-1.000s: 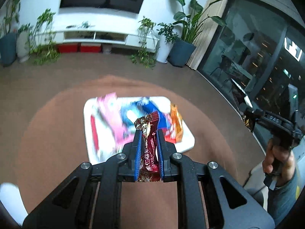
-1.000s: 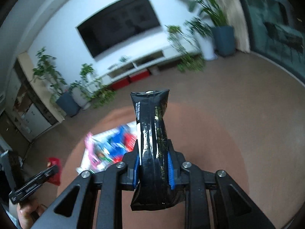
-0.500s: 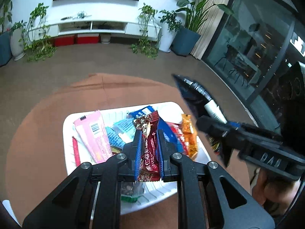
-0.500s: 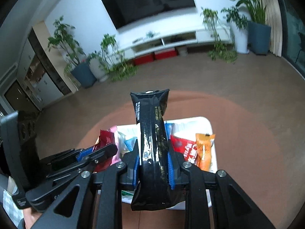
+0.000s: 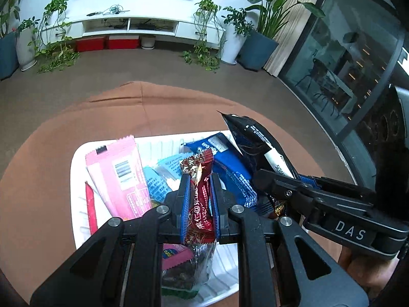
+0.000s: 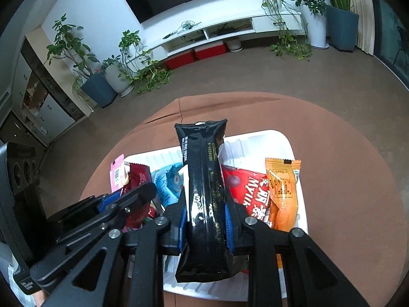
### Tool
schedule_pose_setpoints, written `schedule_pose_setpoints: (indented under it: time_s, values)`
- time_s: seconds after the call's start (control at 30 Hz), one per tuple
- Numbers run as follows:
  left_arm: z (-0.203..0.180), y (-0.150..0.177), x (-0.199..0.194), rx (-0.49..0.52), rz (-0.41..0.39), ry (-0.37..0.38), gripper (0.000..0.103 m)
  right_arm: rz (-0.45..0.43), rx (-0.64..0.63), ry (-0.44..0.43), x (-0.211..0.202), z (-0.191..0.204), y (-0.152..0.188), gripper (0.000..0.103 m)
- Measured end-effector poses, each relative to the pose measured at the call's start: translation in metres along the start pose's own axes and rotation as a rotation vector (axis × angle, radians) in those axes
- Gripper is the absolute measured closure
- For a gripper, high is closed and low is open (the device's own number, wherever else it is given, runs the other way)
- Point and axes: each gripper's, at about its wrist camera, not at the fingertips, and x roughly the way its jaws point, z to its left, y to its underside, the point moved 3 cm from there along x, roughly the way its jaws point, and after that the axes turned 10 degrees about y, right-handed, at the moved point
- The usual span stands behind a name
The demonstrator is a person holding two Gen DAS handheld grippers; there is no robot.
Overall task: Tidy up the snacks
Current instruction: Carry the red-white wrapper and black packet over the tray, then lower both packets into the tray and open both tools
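Snacks in bright wrappers fill the white ribbed plastic tray (image 5: 76, 168), which stands on a round brown table (image 5: 46, 153). Nearest to the left camera, the left gripper (image 5: 198, 199) has its jaws clamped on a dark red foil snack bar (image 5: 200, 179), held upright over the near part of the tray. Just beside it, the right gripper (image 6: 205, 217) has its jaws pressed on a long glossy black snack packet (image 6: 202, 168), also upright above the tray. Below them lie a pink wrapper with a barcode (image 5: 117, 176), a light blue packet (image 5: 158, 179), a dark blue packet (image 5: 230, 168), a red bag with white letters (image 6: 245, 189) and an orange sachet (image 6: 282, 192). Farther away are the brown floor, potted plants and a white low cabinet (image 5: 127, 25).

The two grippers are very close together, so they could knock each other during lowering. The tray looks already crowded; a packet released on the pile may slide over the rim, and the thin glossy film could slip or bend.
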Motion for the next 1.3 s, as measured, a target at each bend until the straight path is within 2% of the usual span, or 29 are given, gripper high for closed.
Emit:
schedule_pose_setpoints:
  time_s: [0.57, 0.9, 1.13, 1.3]
  values:
    - [0.014, 0.006, 0.018, -0.029, 0.021, 0.003, 0.088, 0.032, -0.041, 0.036, 0.025, -0.001, 0.011, 0.076]
    - [0.021, 0.008, 0.028, -0.035, 0.02, 0.001, 0.086, 0.057, -0.046, 0.016, 0.032, -0.006, 0.017, 0.075]
    - [0.022, 0.007, 0.024, -0.045, 0.01, -0.001, 0.086, 0.044, -0.045, 0.017, 0.024, -0.008, 0.017, 0.067]
    - [0.02, 0.007, 0.019, -0.042, 0.0, -0.006, 0.083, 0.012, -0.03, 0.011, 0.012, -0.011, 0.014, 0.053]
